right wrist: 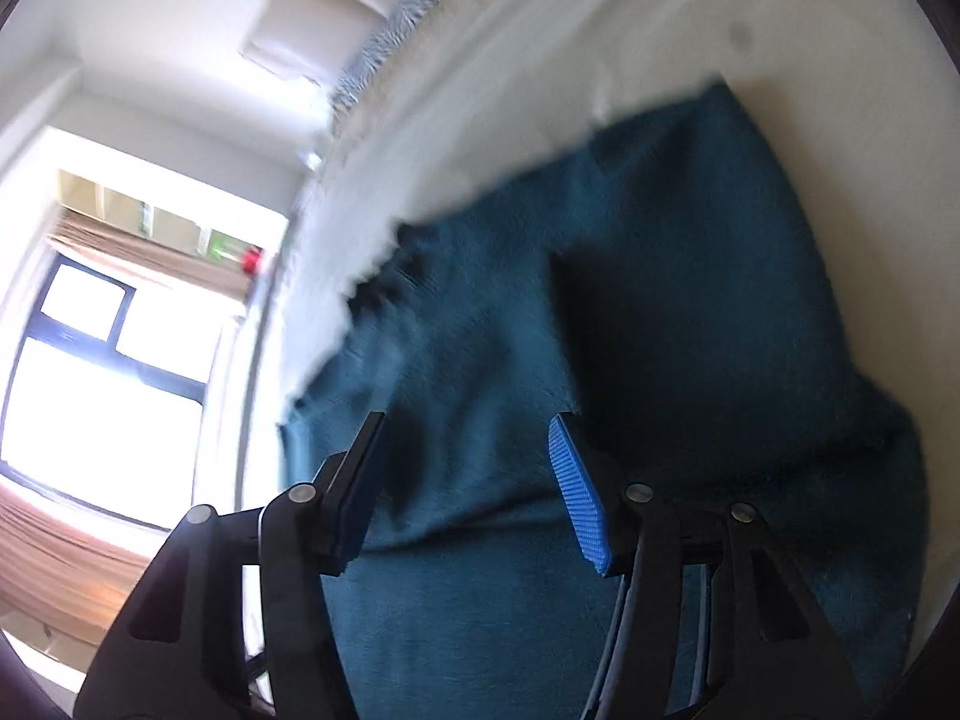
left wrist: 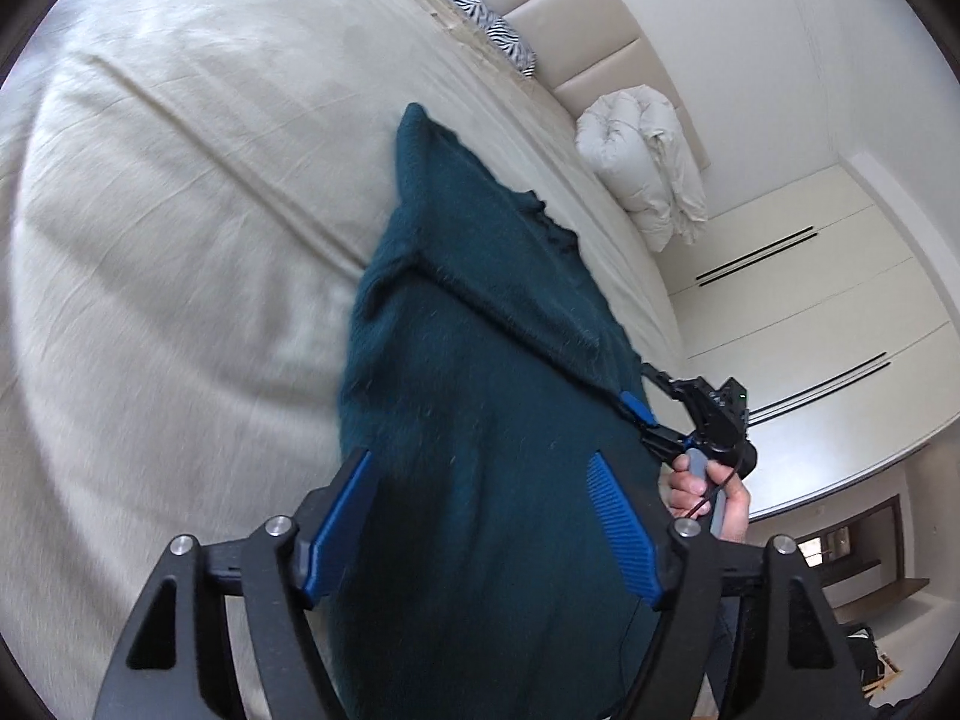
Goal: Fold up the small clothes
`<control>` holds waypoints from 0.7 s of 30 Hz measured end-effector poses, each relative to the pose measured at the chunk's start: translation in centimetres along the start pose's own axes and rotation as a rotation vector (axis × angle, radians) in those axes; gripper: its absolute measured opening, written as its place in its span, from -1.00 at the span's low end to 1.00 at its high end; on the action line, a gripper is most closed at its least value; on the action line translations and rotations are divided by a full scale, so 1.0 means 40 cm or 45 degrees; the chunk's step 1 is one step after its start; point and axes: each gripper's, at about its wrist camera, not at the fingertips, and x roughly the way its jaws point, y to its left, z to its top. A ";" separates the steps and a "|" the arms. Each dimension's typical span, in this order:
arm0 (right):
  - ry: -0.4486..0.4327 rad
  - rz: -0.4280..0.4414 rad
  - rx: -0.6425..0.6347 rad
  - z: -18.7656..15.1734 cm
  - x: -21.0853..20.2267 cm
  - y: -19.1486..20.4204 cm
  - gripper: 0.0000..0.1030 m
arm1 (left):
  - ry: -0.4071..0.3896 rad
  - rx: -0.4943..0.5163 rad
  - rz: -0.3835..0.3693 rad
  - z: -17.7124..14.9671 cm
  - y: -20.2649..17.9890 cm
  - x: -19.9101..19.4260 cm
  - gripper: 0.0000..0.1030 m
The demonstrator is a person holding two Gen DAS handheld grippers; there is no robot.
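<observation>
Left tool (left wrist: pixel 480 474): fingers spread wide, gripping nothing; the dark green knit runs between and under them, so I judge it released and hovering over the near end of the garment.
Right tool (right wrist: pixel 465 450): also spread apart in its own view, with cloth below the gap. In the left view its blue tip sits at the sweater's right edge, but whether it touches the cloth there I cannot tell.
Right hand (left wrist: pixel 708 495): wrapped round the grey handle, just off the garment's right side.
Sweater (left wrist: pixel 480 360): lies lengthwise on the bed, already partly doubled; one flap is laid diagonally across the body, with a raised ridge along its fold line. The right view is blurred by motion.
Bed (left wrist: pixel 180 240): cream sheet, lightly creased, soft underneath.
Step in hand: likely taking a fresh hold for the next fold, judging by both tools being free.
How to do it well: pinch both layers at matching corners of the near edge, one tool each side. Lift only enough to clear the sheet, carry the edge evenly, and lay it square on the far part. Press the ridge flat first, or it will be folded in.
Risk: thick knit may slip from a shallow bite; the soft bed lets the sheet get caught too.
</observation>
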 end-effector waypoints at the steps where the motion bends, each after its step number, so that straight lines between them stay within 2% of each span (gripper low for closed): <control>1: -0.006 0.017 0.010 -0.006 -0.004 -0.009 0.00 | 0.004 -0.002 0.027 -0.013 0.002 -0.011 0.46; 2: -0.023 0.028 0.022 -0.012 -0.022 -0.015 0.04 | 0.005 -0.002 0.043 -0.020 0.001 -0.018 0.46; 4: -0.050 -0.039 0.037 -0.031 -0.067 -0.020 0.04 | 0.010 -0.014 0.063 -0.042 0.006 -0.041 0.46; 10: -0.117 -0.072 -0.108 -0.147 -0.263 -0.020 0.05 | 0.087 -0.028 0.124 -0.142 0.021 -0.103 0.46; 18: -0.079 -0.143 -0.158 -0.365 -0.468 -0.105 0.05 | 0.200 0.036 0.219 -0.289 0.001 -0.158 0.45; 21: -0.061 -0.170 -0.133 -0.423 -0.514 -0.139 0.05 | 0.238 0.027 0.237 -0.324 0.006 -0.151 0.36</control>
